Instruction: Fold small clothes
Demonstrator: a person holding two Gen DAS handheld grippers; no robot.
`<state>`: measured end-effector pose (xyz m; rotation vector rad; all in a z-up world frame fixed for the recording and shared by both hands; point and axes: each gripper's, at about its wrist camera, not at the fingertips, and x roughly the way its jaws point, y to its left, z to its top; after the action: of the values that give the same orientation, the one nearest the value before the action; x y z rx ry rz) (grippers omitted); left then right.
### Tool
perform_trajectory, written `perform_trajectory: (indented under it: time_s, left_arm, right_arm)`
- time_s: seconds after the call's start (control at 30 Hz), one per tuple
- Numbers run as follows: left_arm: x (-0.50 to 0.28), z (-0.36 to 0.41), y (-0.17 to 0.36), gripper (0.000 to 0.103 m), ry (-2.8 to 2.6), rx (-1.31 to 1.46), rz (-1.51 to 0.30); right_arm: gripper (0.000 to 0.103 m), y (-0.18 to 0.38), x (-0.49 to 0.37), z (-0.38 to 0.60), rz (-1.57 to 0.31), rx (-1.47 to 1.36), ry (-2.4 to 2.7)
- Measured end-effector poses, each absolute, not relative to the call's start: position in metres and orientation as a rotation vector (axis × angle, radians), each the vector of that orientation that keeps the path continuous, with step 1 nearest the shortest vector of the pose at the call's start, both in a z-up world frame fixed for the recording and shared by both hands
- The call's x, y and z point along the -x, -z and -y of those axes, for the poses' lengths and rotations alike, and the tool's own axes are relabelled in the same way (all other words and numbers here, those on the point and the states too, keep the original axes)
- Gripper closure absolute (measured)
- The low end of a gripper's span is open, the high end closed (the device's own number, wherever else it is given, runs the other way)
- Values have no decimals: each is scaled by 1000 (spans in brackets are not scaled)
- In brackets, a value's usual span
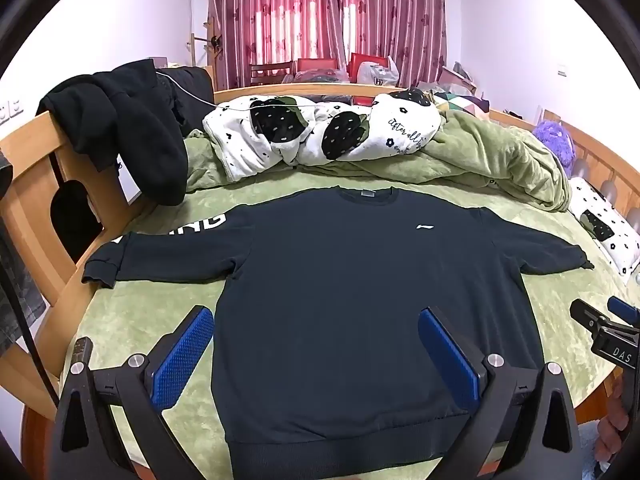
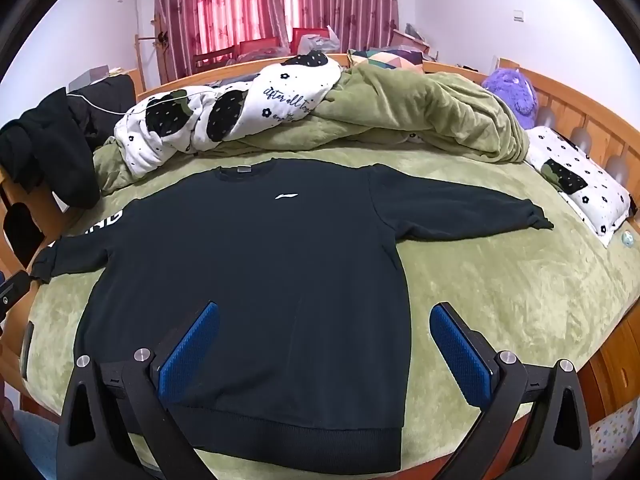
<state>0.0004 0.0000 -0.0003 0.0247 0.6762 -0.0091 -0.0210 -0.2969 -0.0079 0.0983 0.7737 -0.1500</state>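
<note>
A dark navy sweatshirt [image 1: 340, 280] [image 2: 248, 264] lies flat and face up on the green bed cover, both sleeves spread out sideways, a small white logo on its chest. My left gripper [image 1: 316, 320] hovers open above the sweatshirt's lower left part, blue pads wide apart, nothing between them. In the right wrist view my right gripper [image 2: 324, 316] hangs open over the garment's lower right edge, also holding nothing. The right gripper's tips [image 1: 600, 312] show at the right edge of the left wrist view.
A crumpled green blanket [image 2: 420, 108] and a white patterned quilt [image 1: 320, 132] lie heaped at the back of the bed. Black clothes [image 1: 128, 120] hang over the wooden bed frame at left. A patterned pillow [image 2: 576, 176] and a purple plush toy [image 2: 512, 92] sit at right.
</note>
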Motion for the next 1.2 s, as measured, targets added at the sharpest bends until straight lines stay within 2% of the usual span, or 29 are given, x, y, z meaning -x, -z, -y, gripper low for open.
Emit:
perform_trajectory:
  time_s: [1.2]
  left_arm:
    - [0,-6,1,1,5,8,-657]
  right_arm:
    - [0,9,22,288,-765,-50,174]
